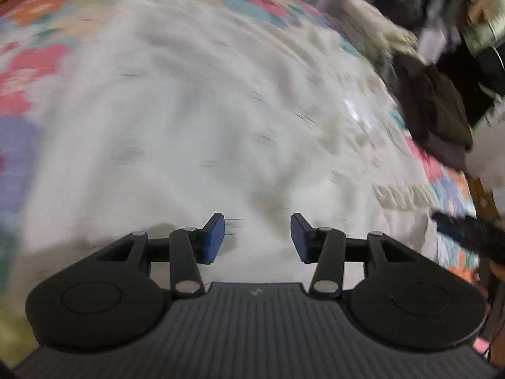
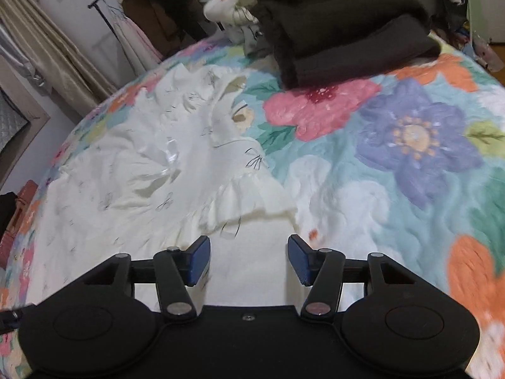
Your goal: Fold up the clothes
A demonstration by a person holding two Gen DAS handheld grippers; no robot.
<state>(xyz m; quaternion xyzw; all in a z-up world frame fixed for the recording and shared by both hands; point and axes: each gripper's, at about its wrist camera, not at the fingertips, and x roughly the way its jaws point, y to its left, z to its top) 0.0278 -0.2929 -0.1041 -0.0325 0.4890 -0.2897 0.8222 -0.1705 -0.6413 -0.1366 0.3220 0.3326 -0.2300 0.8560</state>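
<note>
A white garment with thin dark markings lies spread on a floral bedspread; the left wrist view is blurred. My left gripper is open and empty just above the garment. In the right wrist view the same white garment lies crumpled, with a ruffled edge and a shiny bow. My right gripper is open and empty, over the garment's near right edge.
A pile of dark clothes lies at the far side of the bedspread, with pale clothes behind it. The dark pile also shows in the left wrist view. A clothes rack and curtain stand beyond the bed.
</note>
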